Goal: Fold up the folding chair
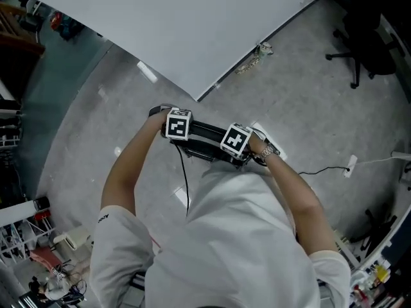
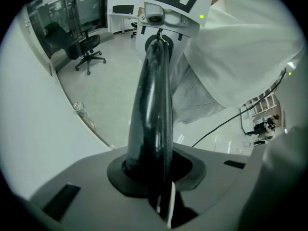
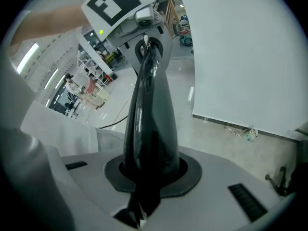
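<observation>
Head view shows no folding chair, so folding likely hasn't begun. Your black-jawed left hand-held gripper (image 2: 155, 57) and right hand-held gripper (image 3: 147, 61) are closed, empty; locate the chair, then part them.

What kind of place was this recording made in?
Probably an office or a lab: a smooth grey floor, an office chair beside glass partitions, and shelves in the background.
</observation>
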### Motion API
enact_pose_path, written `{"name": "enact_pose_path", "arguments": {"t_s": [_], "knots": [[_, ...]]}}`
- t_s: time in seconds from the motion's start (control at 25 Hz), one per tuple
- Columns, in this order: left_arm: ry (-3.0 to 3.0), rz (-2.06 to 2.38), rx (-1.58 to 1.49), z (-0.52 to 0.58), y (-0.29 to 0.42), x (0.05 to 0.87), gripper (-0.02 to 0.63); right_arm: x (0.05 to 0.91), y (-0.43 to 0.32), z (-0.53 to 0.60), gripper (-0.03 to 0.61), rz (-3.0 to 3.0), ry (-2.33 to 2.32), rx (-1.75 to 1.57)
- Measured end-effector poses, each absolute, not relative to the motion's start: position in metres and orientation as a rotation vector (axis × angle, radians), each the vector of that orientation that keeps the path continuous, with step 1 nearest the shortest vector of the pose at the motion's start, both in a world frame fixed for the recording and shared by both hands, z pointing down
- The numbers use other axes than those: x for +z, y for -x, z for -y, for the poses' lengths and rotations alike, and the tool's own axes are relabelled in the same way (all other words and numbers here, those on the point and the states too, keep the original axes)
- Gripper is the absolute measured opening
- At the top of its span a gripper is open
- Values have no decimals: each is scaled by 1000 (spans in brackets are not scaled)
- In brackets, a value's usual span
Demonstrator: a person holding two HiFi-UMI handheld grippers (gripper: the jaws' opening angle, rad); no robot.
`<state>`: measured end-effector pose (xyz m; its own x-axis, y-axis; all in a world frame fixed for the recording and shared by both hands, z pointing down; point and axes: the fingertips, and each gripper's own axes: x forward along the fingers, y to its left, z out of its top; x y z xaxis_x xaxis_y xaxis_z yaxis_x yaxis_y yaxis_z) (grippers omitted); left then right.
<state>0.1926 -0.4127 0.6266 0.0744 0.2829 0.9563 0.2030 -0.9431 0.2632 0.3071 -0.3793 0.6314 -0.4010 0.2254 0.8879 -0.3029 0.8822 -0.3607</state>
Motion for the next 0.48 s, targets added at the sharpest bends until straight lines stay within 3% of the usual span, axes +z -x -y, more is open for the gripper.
{"name": "enact_pose_path", "arguments": {"t_s": [0.48], "knots": [[-2233,-545,2109,436,-224,625,86,627,-334,392,66,1954,-26,617]]}}
